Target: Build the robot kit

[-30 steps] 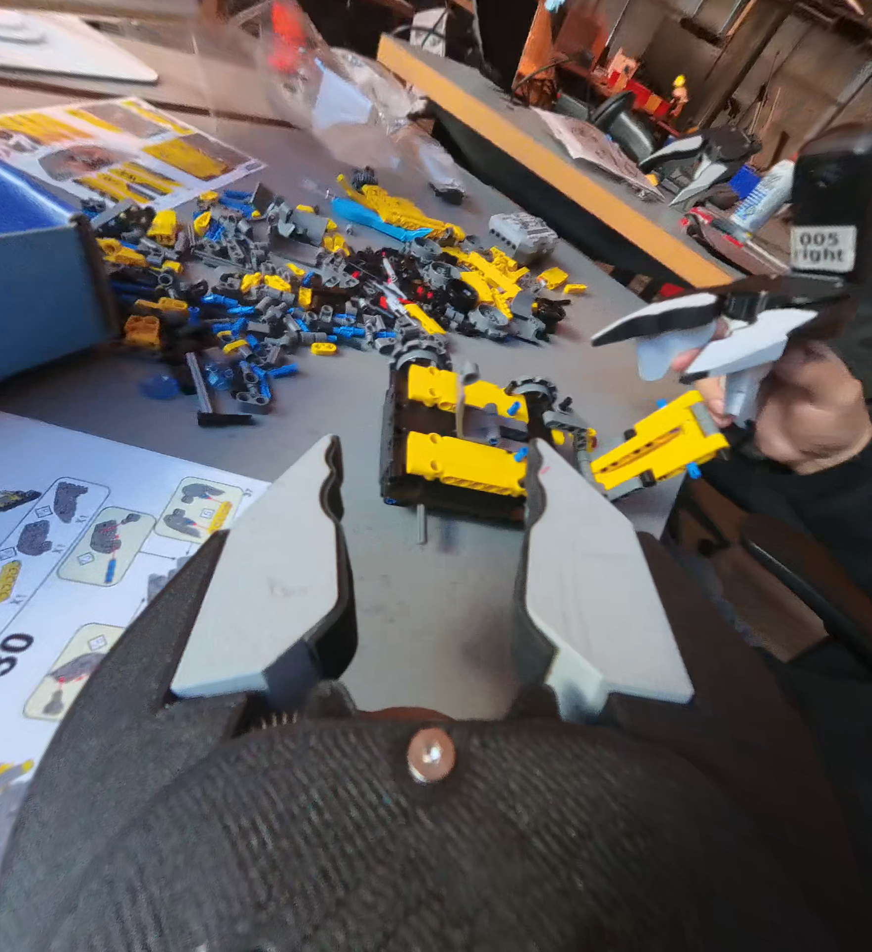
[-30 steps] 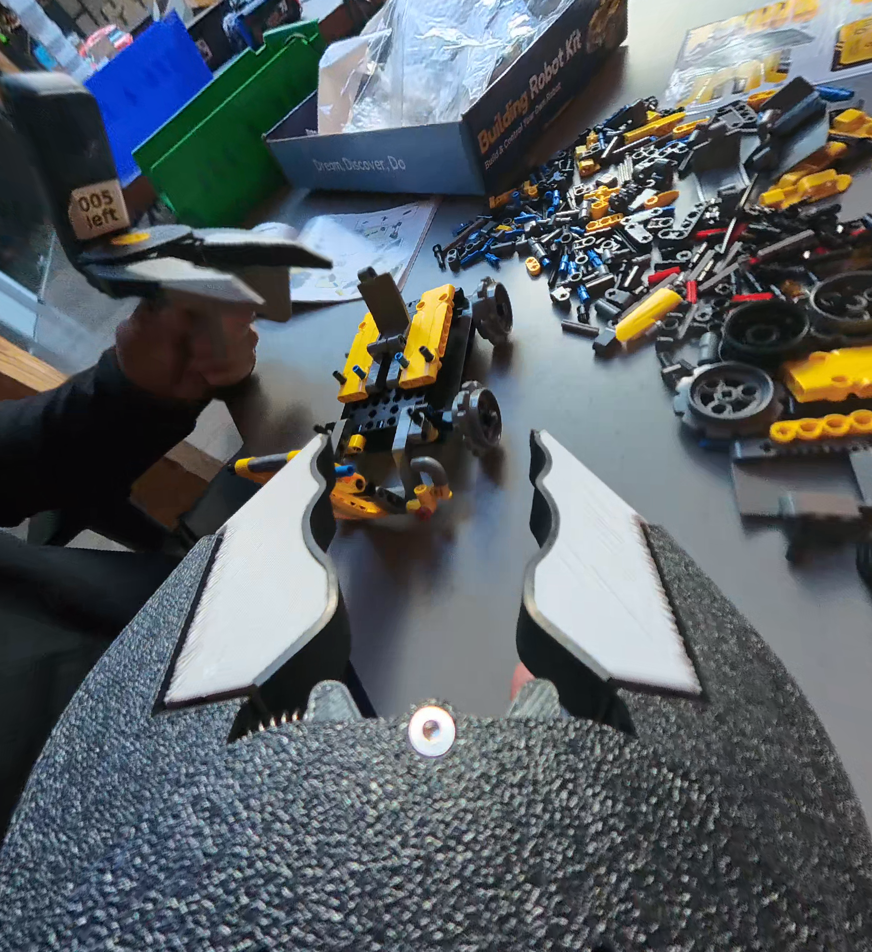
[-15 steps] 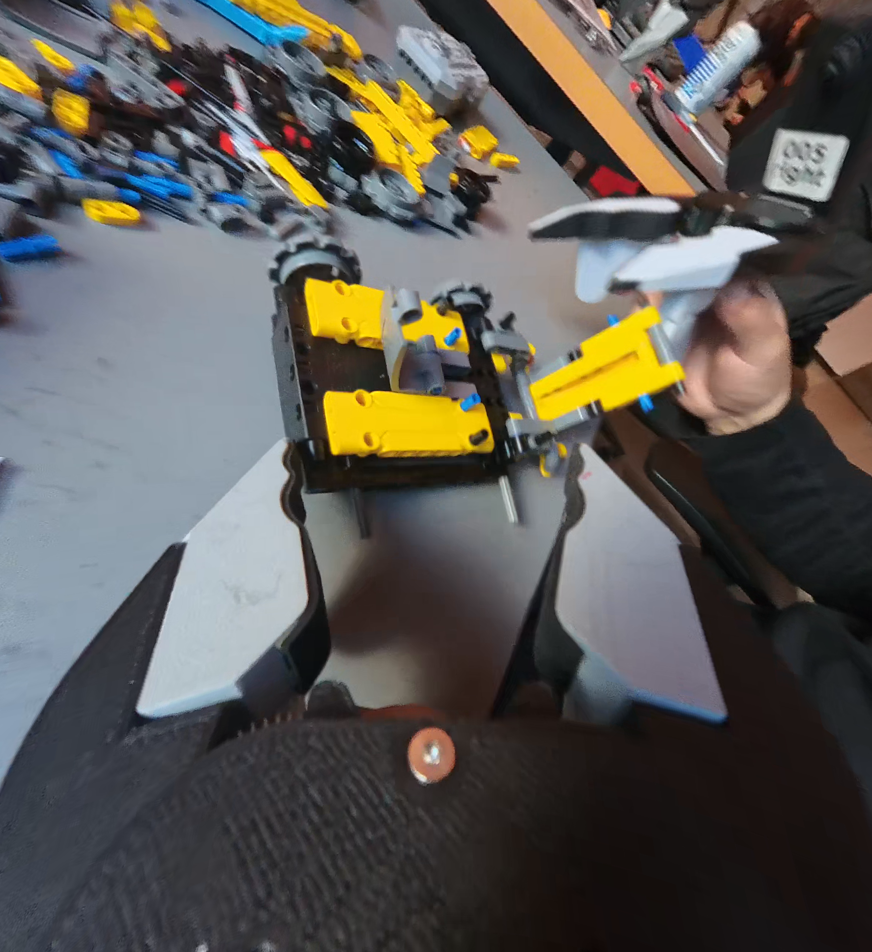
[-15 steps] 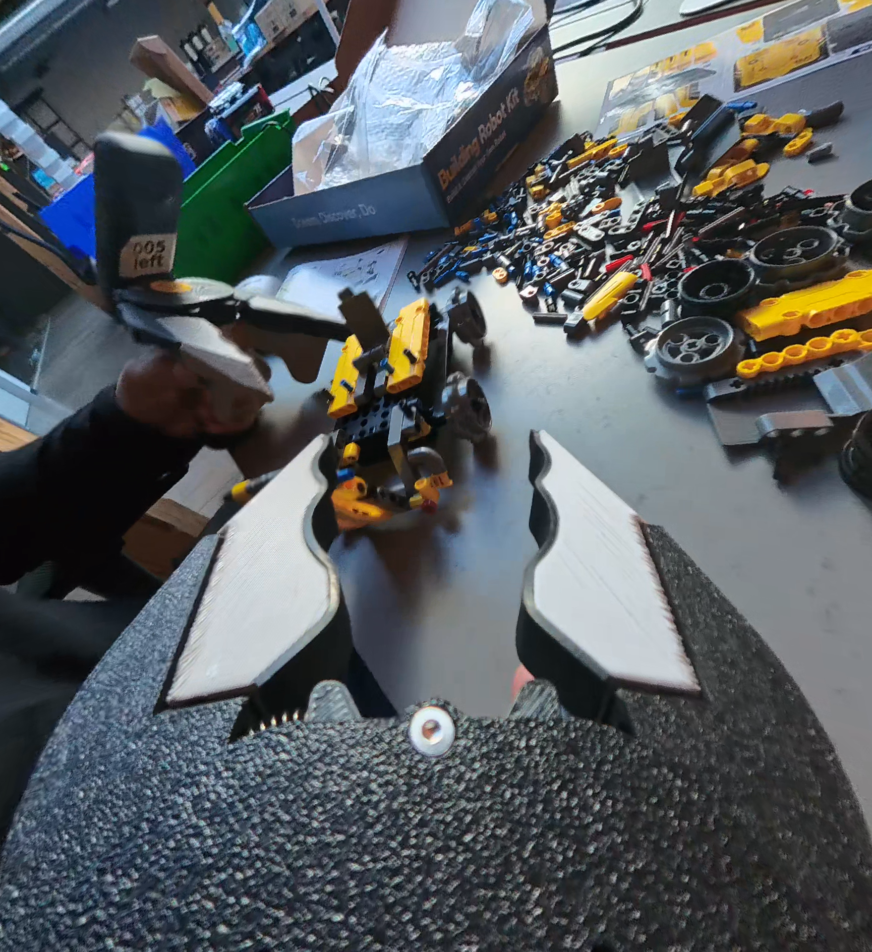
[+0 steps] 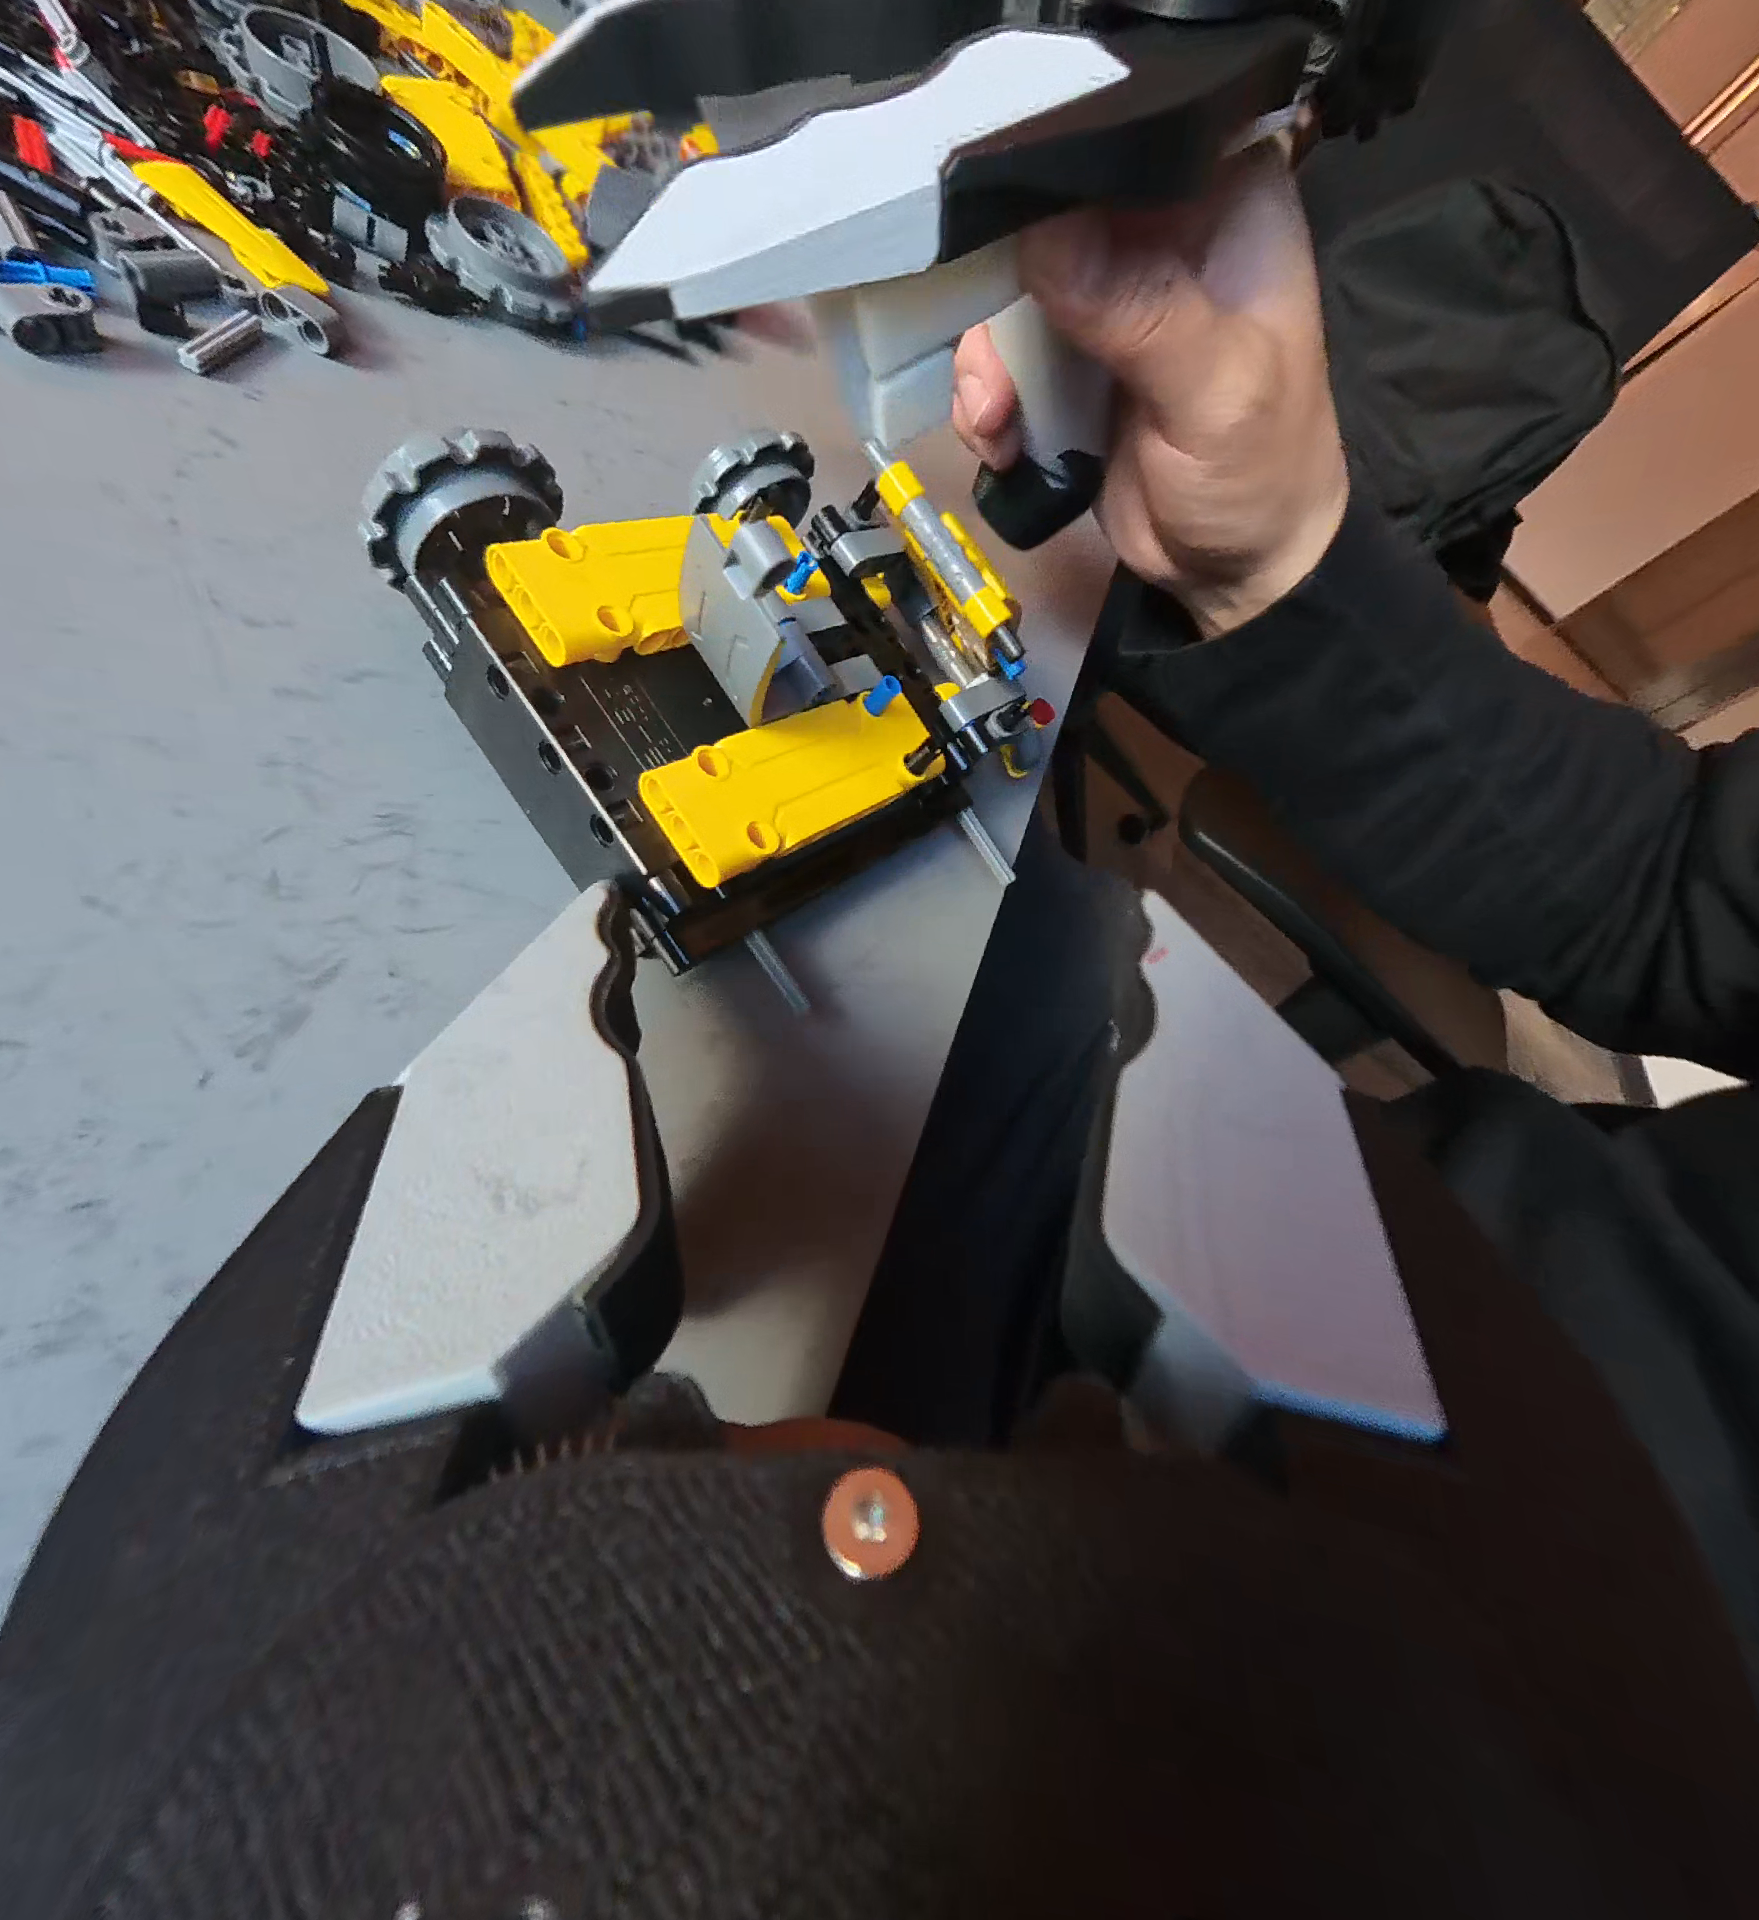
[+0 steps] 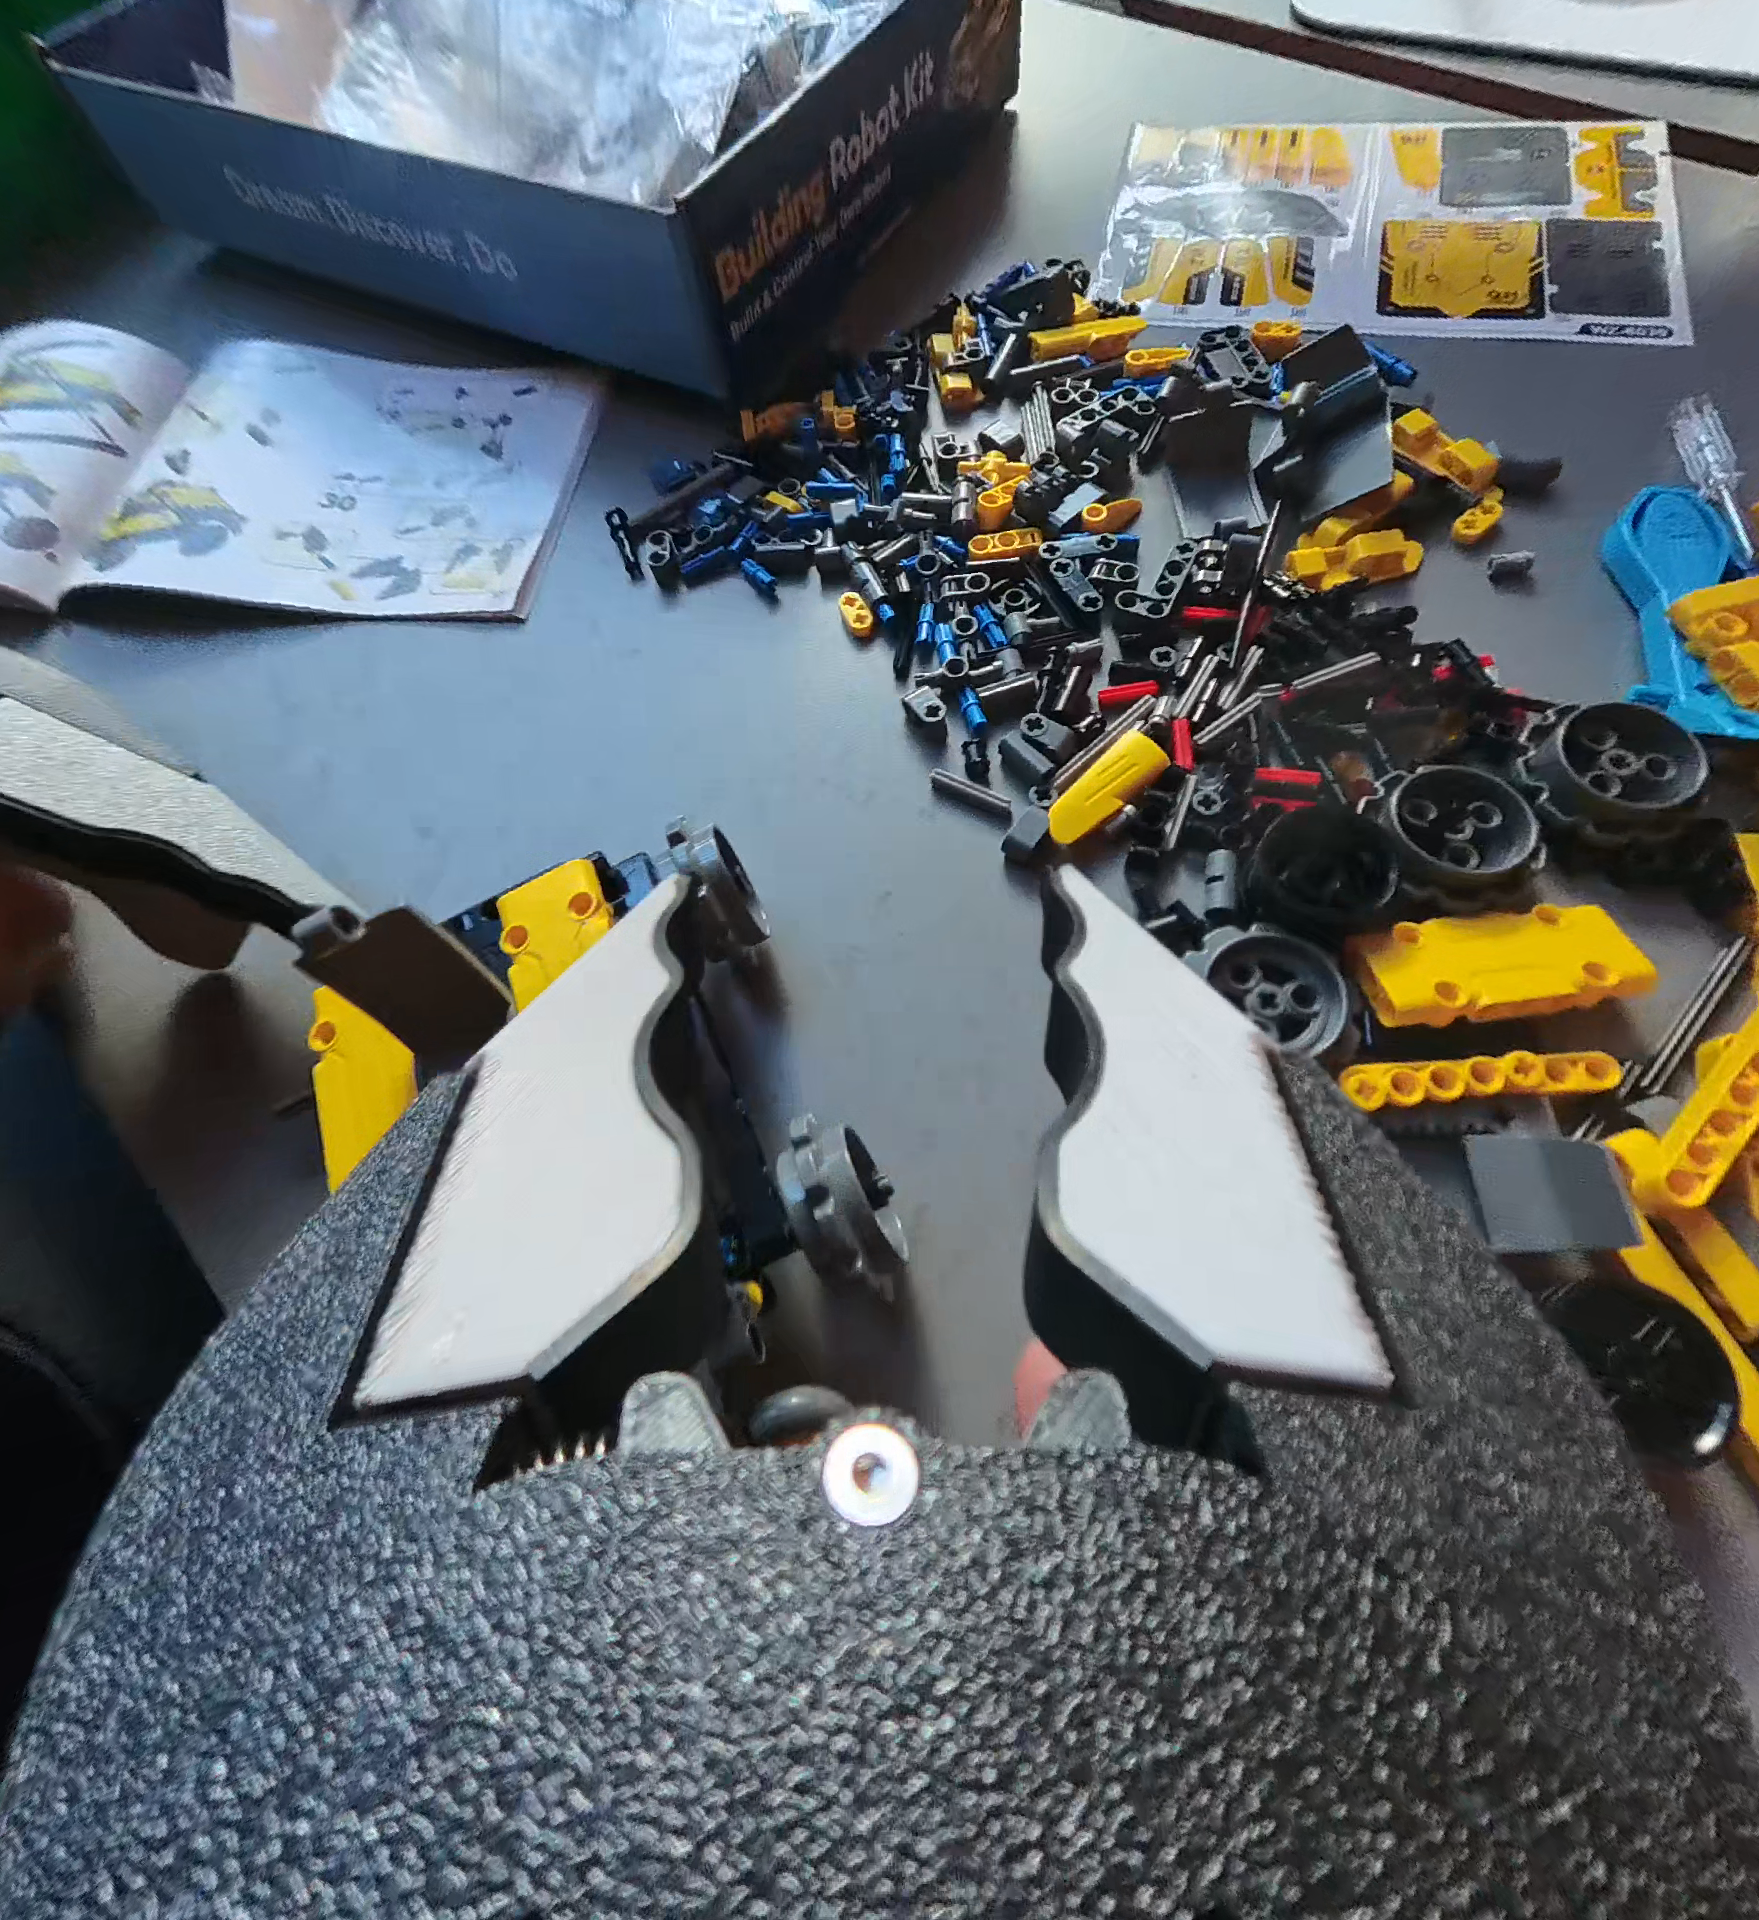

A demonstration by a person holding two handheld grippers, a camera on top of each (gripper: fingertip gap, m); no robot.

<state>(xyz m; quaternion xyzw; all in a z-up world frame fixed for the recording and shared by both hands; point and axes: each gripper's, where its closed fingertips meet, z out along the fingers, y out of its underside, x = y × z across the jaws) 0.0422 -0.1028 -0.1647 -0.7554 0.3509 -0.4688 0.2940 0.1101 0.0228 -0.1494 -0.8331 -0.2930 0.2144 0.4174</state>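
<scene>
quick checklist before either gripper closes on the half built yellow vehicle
1. Left gripper open: ok.
2. Right gripper open: ok.
3. Half-built yellow vehicle resting on the table: ok.
4. Vehicle between the left gripper's fingers: not ok, only its near corner meets one fingertip.
5. Vehicle centred in the right gripper: not ok, it sits under the one finger.
6. Loose parts pile apart from the vehicle: ok.

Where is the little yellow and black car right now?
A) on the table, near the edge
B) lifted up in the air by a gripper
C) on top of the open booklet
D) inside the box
A: the car sits on the grey table near its edge, with both grippers open, the left gripper just behind it and the right gripper above it.
</scene>
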